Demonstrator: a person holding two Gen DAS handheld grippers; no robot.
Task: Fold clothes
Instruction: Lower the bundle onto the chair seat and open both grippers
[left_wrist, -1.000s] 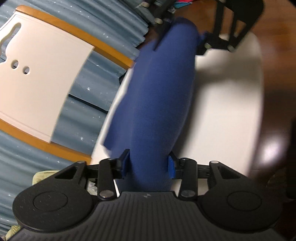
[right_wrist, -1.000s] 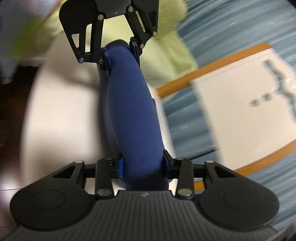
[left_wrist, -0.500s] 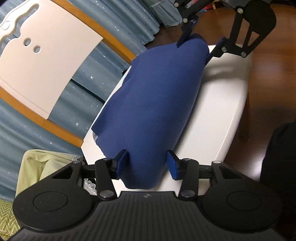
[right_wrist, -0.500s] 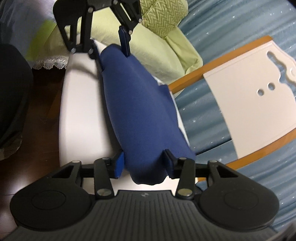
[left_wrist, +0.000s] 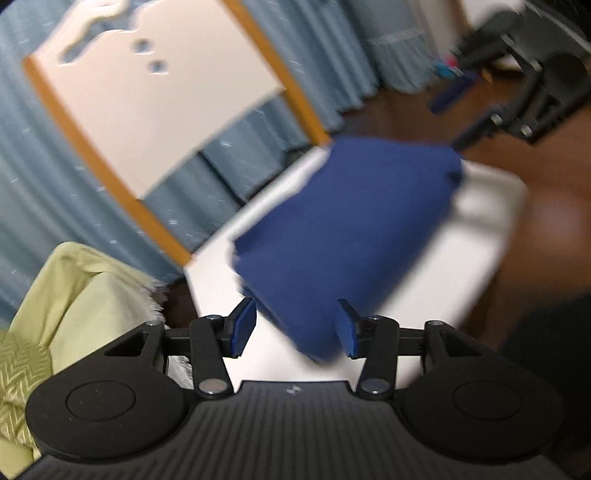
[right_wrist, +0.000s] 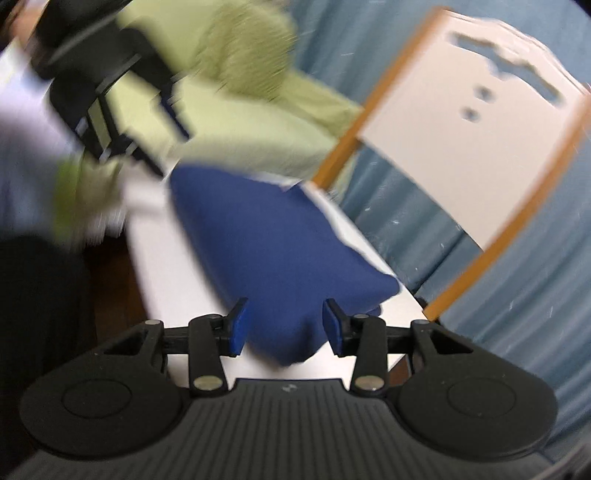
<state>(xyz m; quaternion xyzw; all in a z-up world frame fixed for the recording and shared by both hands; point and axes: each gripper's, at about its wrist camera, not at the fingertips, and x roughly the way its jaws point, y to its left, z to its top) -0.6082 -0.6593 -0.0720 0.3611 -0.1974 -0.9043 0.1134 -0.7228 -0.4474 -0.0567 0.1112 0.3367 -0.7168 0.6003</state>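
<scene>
In the left wrist view, a soft green blanket (left_wrist: 74, 295) sits at the lower left. At the upper left stands a white board with an orange edge (left_wrist: 155, 99), with blue curtains (left_wrist: 48, 184) behind it. In the middle lies the blue cloth (left_wrist: 351, 236), folded into a thick pad on the white table (left_wrist: 476, 236). The left gripper (left_wrist: 293, 328) is at the bottom. Its jaws are open, with a gap beside the left pad, and the near corner of the cloth sits loosely between them. At the upper right is the right gripper (left_wrist: 469, 114), very blurry.

In the right wrist view, the right gripper has its jaws apart too, with the cloth's near end between them. I think they are not pinching it, but the blur makes that hard to tell.

The fold looks mostly done. It may still need tidying or one more fold. Both pictures are smeared, so the cloth's edges and layers are hard to see.
</scene>
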